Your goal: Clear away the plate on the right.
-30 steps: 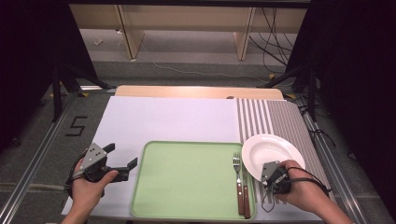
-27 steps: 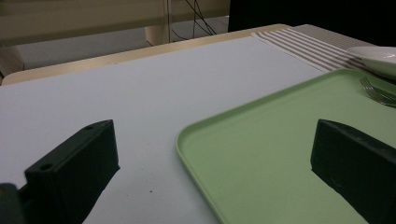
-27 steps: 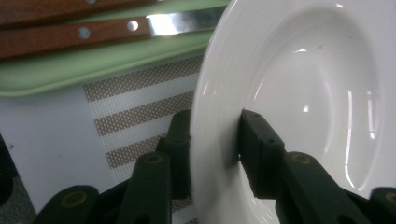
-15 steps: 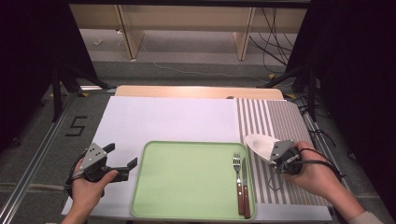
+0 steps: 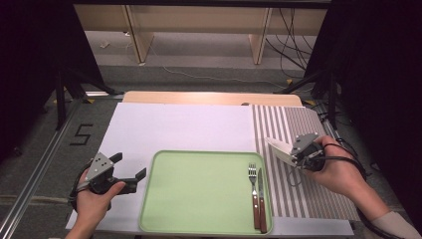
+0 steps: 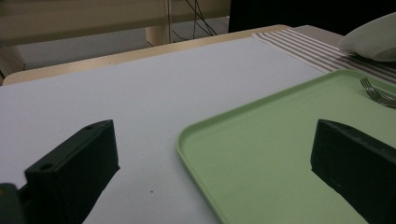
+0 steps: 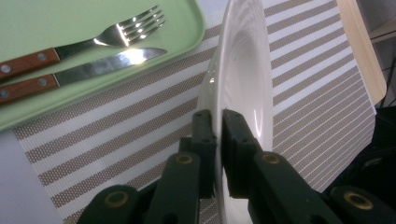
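R gripper (image 7: 215, 154) has just closed on plate (image 7: 245, 79) rim, plate tilted above striped mat (image 5: 303, 149). L gripper (image 5: 130, 169) apart, idle by tray (image 5: 199, 194). Next, prob: carry plate over tray, level it, set down clear of fork (image 5: 252, 186).

Only readable thing I can spot is a big black "5" (image 5: 81, 134) marked on the grey floor (image 5: 45, 164), left side of the high view, just off the left edge of the white sheet on my counter (image 5: 209, 97). Nothing printed on the other stuff as far as I can tell, no brands, no labels.
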`<move>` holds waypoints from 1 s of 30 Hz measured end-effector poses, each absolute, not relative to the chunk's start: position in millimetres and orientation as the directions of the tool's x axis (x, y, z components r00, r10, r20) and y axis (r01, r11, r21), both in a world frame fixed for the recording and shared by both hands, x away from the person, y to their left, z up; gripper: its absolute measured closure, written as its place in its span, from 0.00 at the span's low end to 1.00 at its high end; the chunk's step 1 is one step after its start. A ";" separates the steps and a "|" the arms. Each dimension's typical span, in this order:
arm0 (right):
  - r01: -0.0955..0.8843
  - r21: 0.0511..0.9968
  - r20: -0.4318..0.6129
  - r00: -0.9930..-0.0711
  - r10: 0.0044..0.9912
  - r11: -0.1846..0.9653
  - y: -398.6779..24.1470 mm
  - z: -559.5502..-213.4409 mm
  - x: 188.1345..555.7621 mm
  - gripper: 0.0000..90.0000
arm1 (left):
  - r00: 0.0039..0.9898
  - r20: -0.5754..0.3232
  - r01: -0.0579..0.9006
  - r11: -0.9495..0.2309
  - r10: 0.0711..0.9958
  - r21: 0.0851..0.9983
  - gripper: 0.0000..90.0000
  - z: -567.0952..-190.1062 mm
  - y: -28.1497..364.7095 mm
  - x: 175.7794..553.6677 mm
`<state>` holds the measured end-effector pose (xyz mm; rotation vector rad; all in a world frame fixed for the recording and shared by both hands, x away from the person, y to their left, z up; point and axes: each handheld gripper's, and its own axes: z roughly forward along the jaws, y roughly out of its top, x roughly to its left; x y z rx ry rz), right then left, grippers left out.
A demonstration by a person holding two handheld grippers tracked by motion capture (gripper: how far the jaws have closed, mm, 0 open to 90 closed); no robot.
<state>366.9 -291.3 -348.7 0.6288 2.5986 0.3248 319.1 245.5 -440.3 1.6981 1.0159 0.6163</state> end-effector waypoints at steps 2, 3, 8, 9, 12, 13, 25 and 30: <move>0.389 0.331 -0.352 -0.795 0.495 0.860 -292.4 -346.2 368.9 0.95 | 0.513 -0.069 0.335 -0.126 0.856 0.934 0.00 -440.3 245.6 319.3; 0.392 0.334 -0.350 -0.793 0.499 0.857 -293.0 -345.1 370.0 0.95 | 0.513 -0.070 0.336 -0.125 0.856 0.934 0.01 -440.4 245.6 319.4; 0.431 0.363 -0.310 -0.781 0.543 0.826 -296.6 -338.0 376.7 0.95 | 0.513 -0.070 0.335 -0.124 0.856 0.934 0.00 -440.4 245.6 319.4; 0.440 0.366 -0.301 -0.778 0.551 0.820 -297.3 -335.9 378.1 0.95 | 0.513 -0.069 0.335 -0.125 0.856 0.934 0.01 -440.3 245.6 319.4; 0.464 0.387 -0.269 -0.770 0.579 0.797 -298.3 -330.5 381.3 0.95 | 0.512 -0.070 0.335 -0.124 0.856 0.934 0.00 -440.4 245.5 319.6; 0.468 0.391 -0.267 -0.766 0.585 0.792 -298.1 -328.8 381.8 0.95 | 0.512 -0.071 0.335 -0.123 0.856 0.934 0.00 -440.4 245.5 319.7; 0.518 0.469 -0.198 -0.728 0.657 0.715 -301.4 -310.2 389.4 0.98 | 0.511 -0.073 0.335 -0.120 0.857 0.935 0.00 -440.4 245.5 319.8; 0.525 0.479 -0.189 -0.721 0.667 0.703 -299.8 -309.1 389.9 0.98 | 0.508 -0.077 0.338 -0.116 0.858 0.934 0.00 -440.7 245.4 319.9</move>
